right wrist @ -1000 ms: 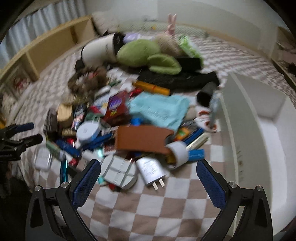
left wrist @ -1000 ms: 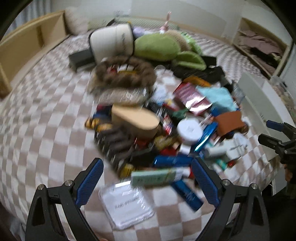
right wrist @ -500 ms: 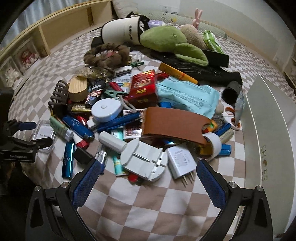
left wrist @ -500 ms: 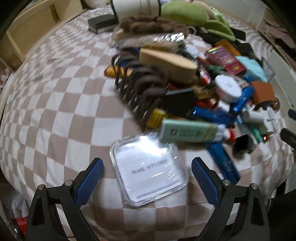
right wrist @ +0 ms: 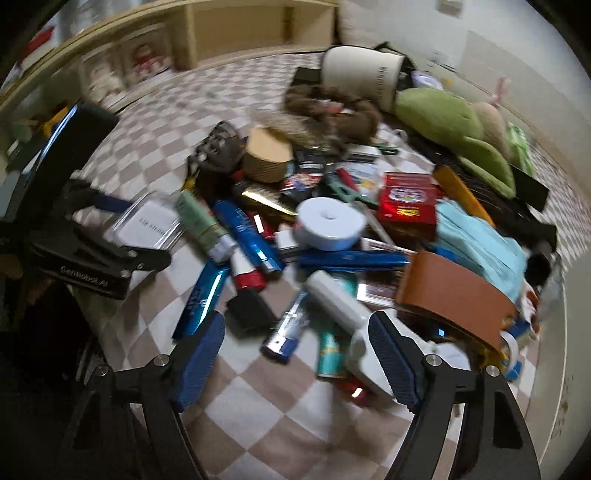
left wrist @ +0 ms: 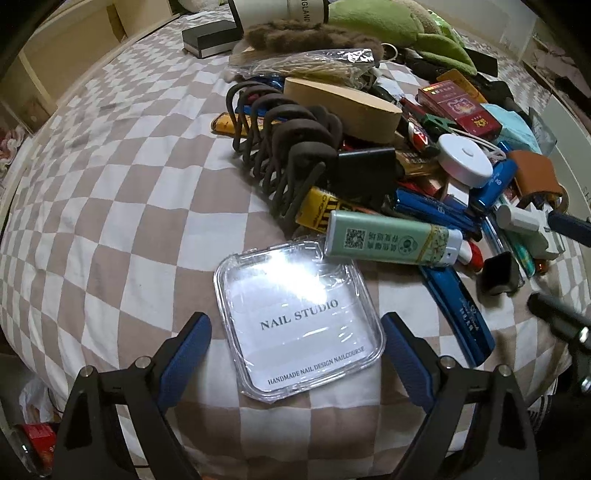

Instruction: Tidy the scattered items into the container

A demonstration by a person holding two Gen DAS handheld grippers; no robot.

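Observation:
A pile of small items lies on a brown-and-white checkered bed cover (left wrist: pixel 110 206). My left gripper (left wrist: pixel 295 343) is open, its blue fingers on either side of a clear "NAIL STUDIO" case (left wrist: pixel 299 321), not closed on it. Behind it lie a green tube (left wrist: pixel 391 238), a brown hair claw (left wrist: pixel 284 147) and a white round box (left wrist: pixel 463 160). My right gripper (right wrist: pixel 295 354) is open and empty, low over a black clip (right wrist: pixel 251 310), a blue tube (right wrist: pixel 288 328) and a white tube (right wrist: pixel 336 299). The white container's wall (right wrist: pixel 576 332) shows at the right edge.
A brown leather strap (right wrist: pixel 454 295), a red box (right wrist: pixel 406 203), a light blue cloth (right wrist: pixel 476 236), green plush (right wrist: pixel 443 114) and a white cap (right wrist: pixel 362 74) lie further back. Wooden shelves (right wrist: pixel 221 33) line the far side. The bed edge is near both grippers.
My left gripper has dropped and moved in so the clear case now lies between its fingers. My right gripper has swung left and lower over the near items.

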